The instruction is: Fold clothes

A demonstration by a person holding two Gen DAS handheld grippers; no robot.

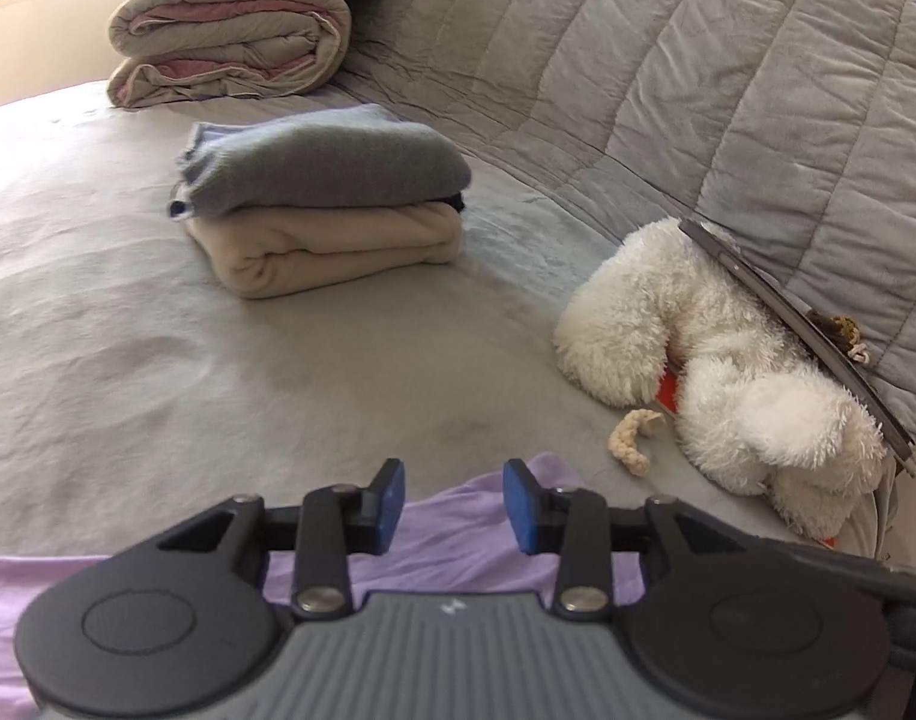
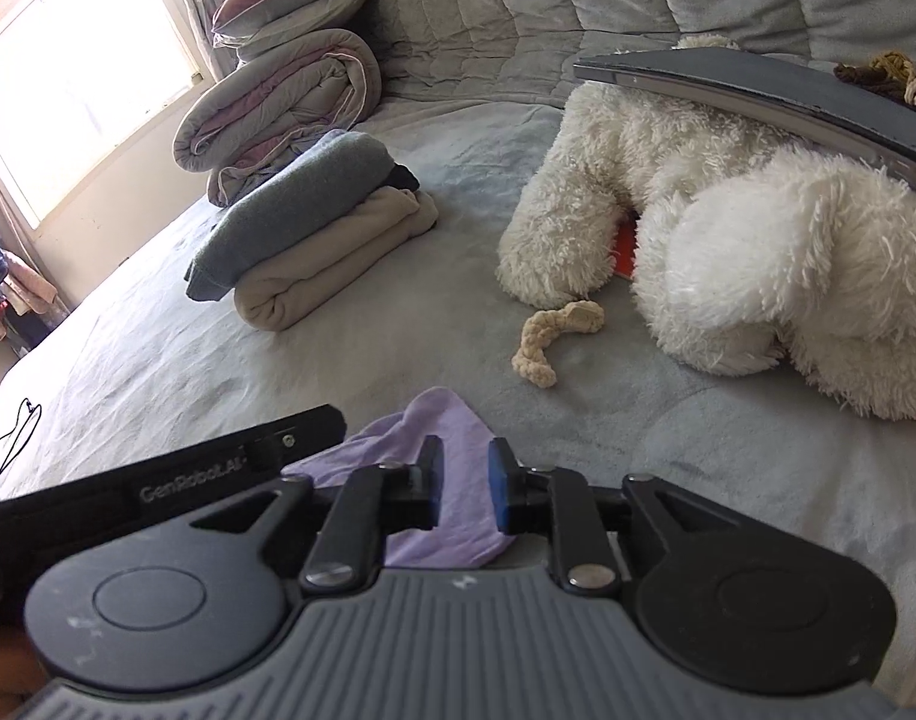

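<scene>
Your left tool (image 1: 453,504) has its pads spread, nothing pinched; the lilac garment (image 1: 458,546) lies on the bed (image 1: 128,330) right under and behind its fingers. Your right tool (image 2: 465,483) is spread too, gap empty, lilac cloth bunched just below its tips. Ahead and left of both tools sits a folded stack: grey sweater (image 1: 332,171) on a beige fleece (image 1: 332,252). Ahead right, a white plush toy (image 2: 728,240) and a small braided rope (image 2: 548,339).

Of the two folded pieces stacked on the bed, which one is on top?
The grey folded garment is on top. The cream folded one lies beneath it, resting directly on the bed.
</scene>
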